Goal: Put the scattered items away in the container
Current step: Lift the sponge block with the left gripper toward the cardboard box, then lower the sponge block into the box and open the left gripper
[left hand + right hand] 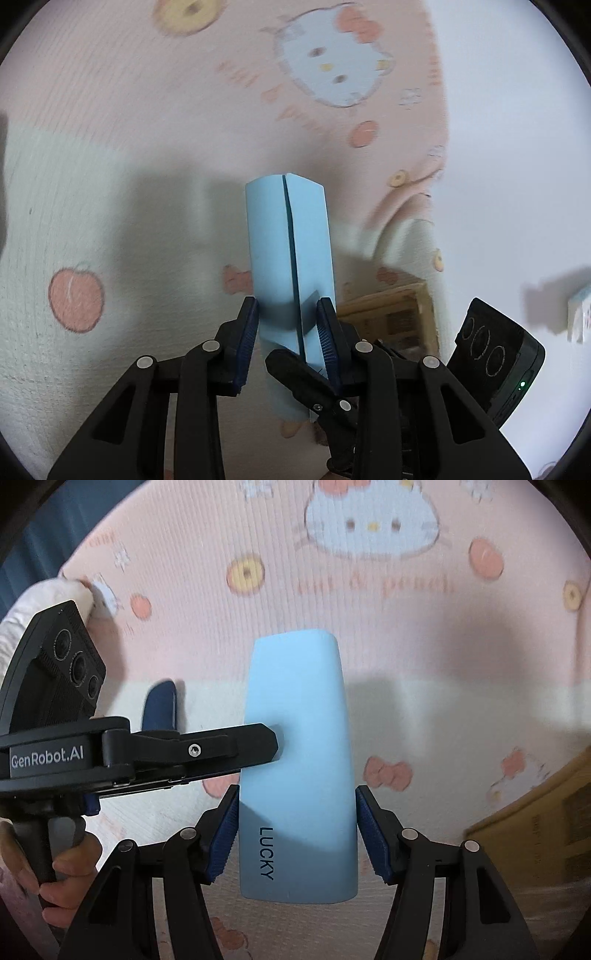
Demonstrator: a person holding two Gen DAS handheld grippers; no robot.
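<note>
The light blue case (297, 764) is a smooth, matte, tapered box with rounded corners; dark letters spell LUCKY along its broad face, and a dark seam (291, 258) splits its narrow edge; it is up off the pink cartoon-print blanket (406, 627), held by both tools; the right gripper (296, 834) clamps its broad sides, the left gripper (287, 325) its narrow sides; a cardboard box (546, 830) sits off to the right.
</note>
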